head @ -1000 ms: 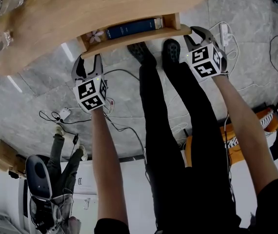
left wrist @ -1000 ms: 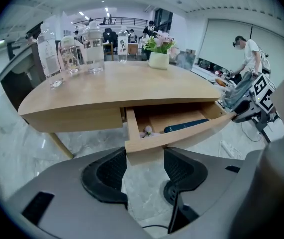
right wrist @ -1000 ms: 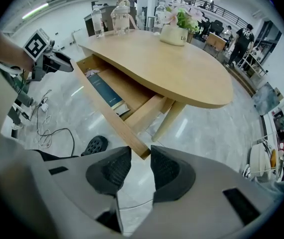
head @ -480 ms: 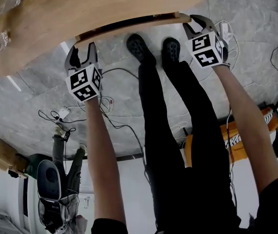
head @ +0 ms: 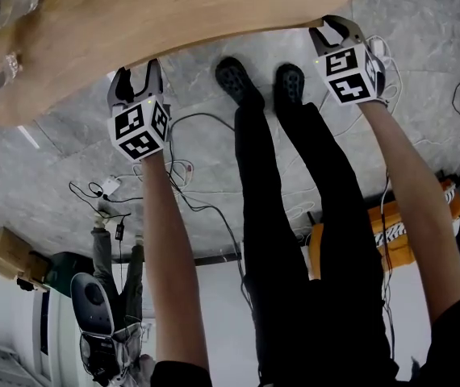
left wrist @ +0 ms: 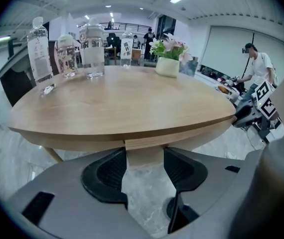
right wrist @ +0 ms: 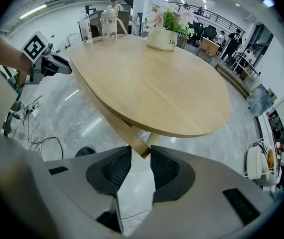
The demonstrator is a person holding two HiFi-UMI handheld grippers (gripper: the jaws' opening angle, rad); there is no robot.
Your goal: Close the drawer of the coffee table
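Note:
The wooden coffee table (head: 173, 6) fills the top of the head view, and its top hides the drawer there. The drawer front (left wrist: 144, 153) shows as a pale wood strip under the table's rim, and its other end (right wrist: 132, 138) shows in the right gripper view. My left gripper (head: 137, 75) is at the left end, jaws closed on the strip with both pads against the wood (left wrist: 145, 156). At the right end my right gripper (head: 332, 29) holds the strip's corner between its pads (right wrist: 141, 158).
Water bottles (left wrist: 40, 54), a glass jar (left wrist: 93, 51) and a flower pot (left wrist: 168, 63) stand on the table's far side. The person's shoes (head: 234, 79) sit on the grey floor between the grippers. Cables (head: 190, 168) trail across the floor. Another person (left wrist: 256, 68) stands to the right.
The open drawer with the blue book has slid in under the tabletop and out of sight. Both grippers moved with it toward the table's edge.

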